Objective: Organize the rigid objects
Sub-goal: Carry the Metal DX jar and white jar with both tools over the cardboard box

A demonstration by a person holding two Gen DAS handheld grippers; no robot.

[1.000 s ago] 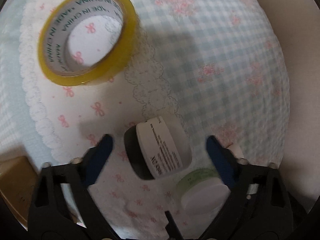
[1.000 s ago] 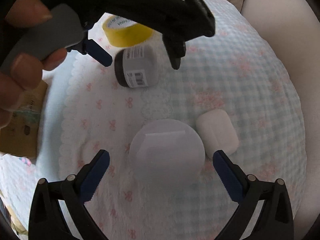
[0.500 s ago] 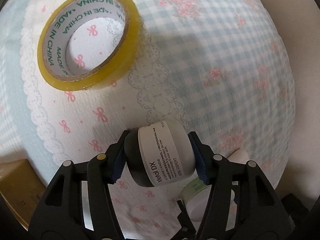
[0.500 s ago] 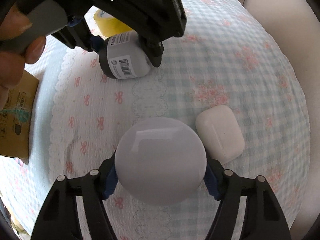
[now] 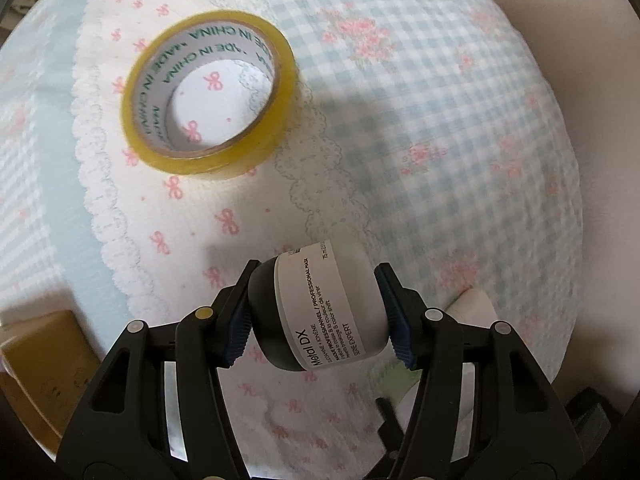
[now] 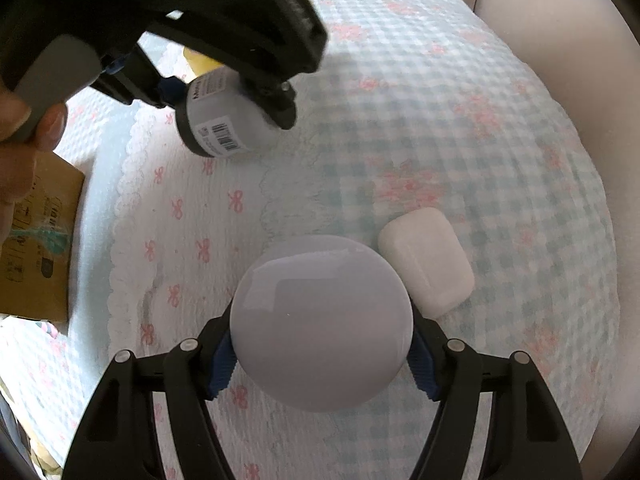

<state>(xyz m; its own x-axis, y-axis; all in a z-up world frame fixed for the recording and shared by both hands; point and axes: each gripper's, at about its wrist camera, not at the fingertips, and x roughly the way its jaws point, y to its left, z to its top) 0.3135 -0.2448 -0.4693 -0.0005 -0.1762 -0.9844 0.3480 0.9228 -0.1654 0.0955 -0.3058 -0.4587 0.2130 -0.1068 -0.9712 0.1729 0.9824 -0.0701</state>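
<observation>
Open checked quilt (image 6: 460, 92) at right, tape roll (image 5: 210, 106) upper left, white case (image 6: 426, 260) just beside right claw (image 6: 322, 364), cardboard box (image 6: 38, 240) along left edge.

We see a quilted cloth (image 5: 440, 128), part blue-and-white check with pink flowers, part white with pink bows and a scalloped edge. A brown cardboard box (image 6: 36, 240) lies at the cloth's left edge. A beige cushion (image 6: 560, 60) rises beyond, upper right.

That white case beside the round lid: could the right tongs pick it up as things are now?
Probably not: the right tongs are shut on the round lid. The white case lies uncovered just beside it.
</observation>
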